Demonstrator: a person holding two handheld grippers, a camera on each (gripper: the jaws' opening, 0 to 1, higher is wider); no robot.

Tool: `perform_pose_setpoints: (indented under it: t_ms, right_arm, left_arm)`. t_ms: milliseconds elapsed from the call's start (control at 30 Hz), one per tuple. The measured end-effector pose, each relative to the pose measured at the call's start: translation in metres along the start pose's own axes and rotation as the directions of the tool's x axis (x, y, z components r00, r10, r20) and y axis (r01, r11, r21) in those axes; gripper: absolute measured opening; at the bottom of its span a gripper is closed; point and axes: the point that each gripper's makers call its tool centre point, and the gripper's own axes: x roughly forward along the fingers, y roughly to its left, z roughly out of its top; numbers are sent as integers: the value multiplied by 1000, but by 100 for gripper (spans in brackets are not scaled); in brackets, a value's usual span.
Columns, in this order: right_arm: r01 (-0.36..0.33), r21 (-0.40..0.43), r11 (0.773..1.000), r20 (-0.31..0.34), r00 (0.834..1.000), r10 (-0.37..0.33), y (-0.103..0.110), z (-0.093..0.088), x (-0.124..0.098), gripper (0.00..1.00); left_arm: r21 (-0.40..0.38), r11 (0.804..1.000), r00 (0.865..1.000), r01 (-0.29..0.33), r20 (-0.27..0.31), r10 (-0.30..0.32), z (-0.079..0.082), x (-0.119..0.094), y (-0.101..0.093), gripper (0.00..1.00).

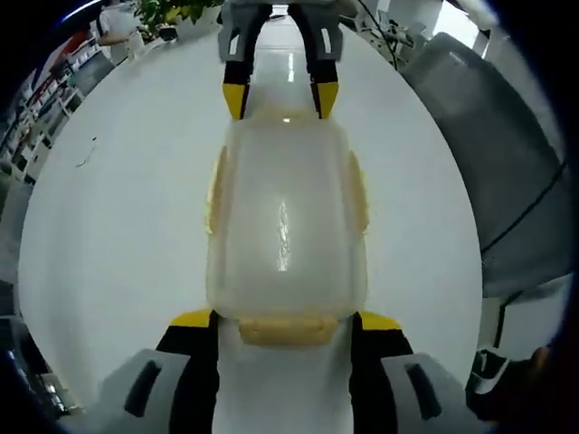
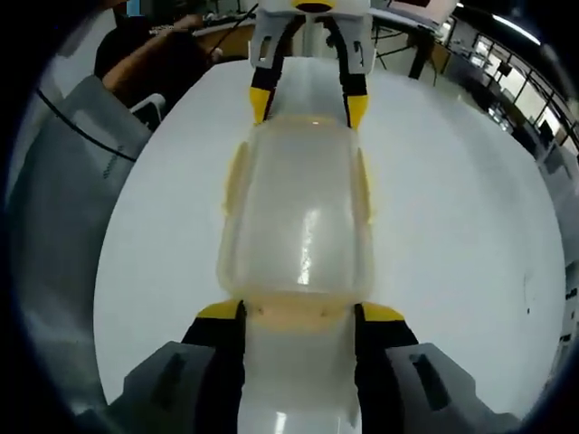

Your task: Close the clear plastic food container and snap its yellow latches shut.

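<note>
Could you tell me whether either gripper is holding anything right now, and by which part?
Both meet the container at opposite ends, the left gripper and right gripper each straddling an end latch; whether the jaws actually clamp cannot be told.

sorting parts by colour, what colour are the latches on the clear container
Pale yellow. The latches on the container show best in the left gripper view, the near one lying between that gripper's jaws.

Left gripper [image 1: 286,324]: jaws spread apart, yellow tips flanking one end of the container [image 1: 286,226]; right gripper [image 2: 300,315]: jaws likewise spread at the opposite end; the two grippers face each other head-on, each seen across in the other's view.
</note>
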Motion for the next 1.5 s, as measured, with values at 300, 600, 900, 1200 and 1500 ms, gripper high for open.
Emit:
perform_pose_setpoints:
  t_ms: [300,600,900,1200,1500]
  right_arm:
    - [22,42,999,-37,999,-20,0,-2,-2,37]
    - [23,50,998,-54,998,-21,1,-3,-4,36]
    - [11,37,999,-144,990,-6,-1,-1,-2,36]
    - [-5,17,1000,-267,964,10,-3,-3,-1,36]
    - [6,18,1000,-253,967,-2,-1,-5,-2,36]
  left_arm:
    - [-66,998,1000,-11,17,12,0,2,-3,34]
    - [-62,998,1000,-14,2,14,2,-2,-3,34]
    - [-71,997,999,-10,39,13,3,-4,-4,35]
    - [-72,997,999,-13,-47,10,3,-3,-4,34]
    - [-55,998,999,-5,-46,2,1,-4,-3,34]
